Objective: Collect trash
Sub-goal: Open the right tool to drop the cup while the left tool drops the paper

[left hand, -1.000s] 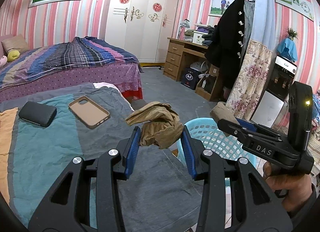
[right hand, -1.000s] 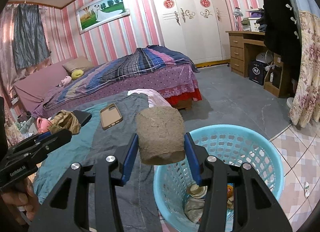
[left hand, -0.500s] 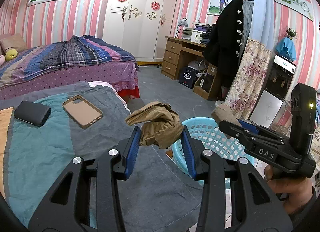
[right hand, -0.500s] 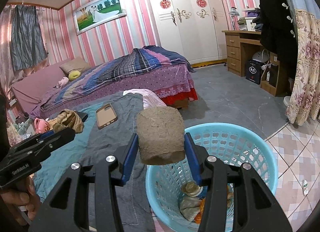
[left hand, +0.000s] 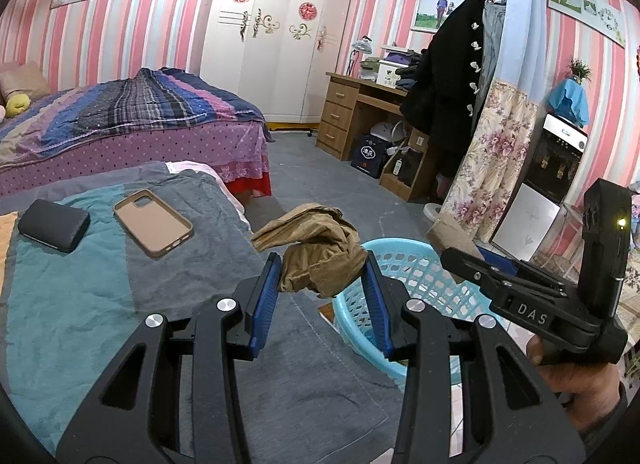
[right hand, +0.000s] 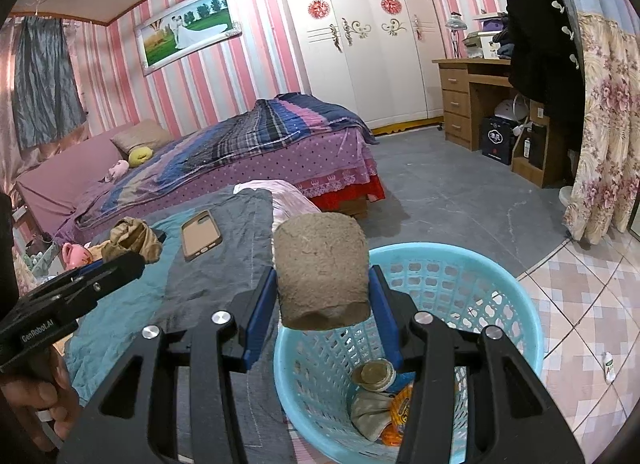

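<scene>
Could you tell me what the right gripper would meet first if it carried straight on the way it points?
Probably the light blue laundry-style basket: the right gripper, clamped on a brown cardboard roll, points down over its near rim, toward the far wall or the trash inside. Depth is hard to judge.

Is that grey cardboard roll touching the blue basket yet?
Apart. In the right wrist view the cardboard roll is pinched between the right gripper pads, hanging above the basket's near rim, with open mesh visible beneath its lower edge.
</scene>
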{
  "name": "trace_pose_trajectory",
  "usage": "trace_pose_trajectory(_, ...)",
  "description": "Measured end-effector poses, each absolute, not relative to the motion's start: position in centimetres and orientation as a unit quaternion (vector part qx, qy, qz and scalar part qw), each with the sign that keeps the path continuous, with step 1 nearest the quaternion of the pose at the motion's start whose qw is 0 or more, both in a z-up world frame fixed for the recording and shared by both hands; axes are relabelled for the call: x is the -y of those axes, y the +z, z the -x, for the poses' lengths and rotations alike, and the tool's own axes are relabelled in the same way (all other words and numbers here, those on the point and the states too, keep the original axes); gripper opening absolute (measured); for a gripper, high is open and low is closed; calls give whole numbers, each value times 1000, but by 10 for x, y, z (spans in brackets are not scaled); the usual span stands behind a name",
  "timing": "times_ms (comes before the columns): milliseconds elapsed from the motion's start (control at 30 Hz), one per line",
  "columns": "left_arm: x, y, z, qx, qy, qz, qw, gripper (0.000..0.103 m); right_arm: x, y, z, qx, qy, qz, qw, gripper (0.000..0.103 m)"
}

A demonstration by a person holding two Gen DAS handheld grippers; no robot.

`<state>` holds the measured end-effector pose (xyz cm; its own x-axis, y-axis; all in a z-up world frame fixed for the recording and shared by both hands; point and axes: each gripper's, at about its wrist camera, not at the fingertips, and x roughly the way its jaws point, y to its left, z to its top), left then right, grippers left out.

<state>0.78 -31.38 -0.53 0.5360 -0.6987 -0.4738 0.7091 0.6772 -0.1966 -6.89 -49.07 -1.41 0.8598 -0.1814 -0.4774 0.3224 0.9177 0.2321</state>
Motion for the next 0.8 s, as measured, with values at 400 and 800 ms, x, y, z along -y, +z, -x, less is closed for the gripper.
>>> trace_pose_trajectory(400,344,-13,-4,-269,-423,-16,865,40,513,-18,80,-228,-169,-159,946,48)
trace_pose_trajectory(800,374,-18,-7,-276,-441,-20,854,40,529,-19,89,-212,-234,-168,934,66)
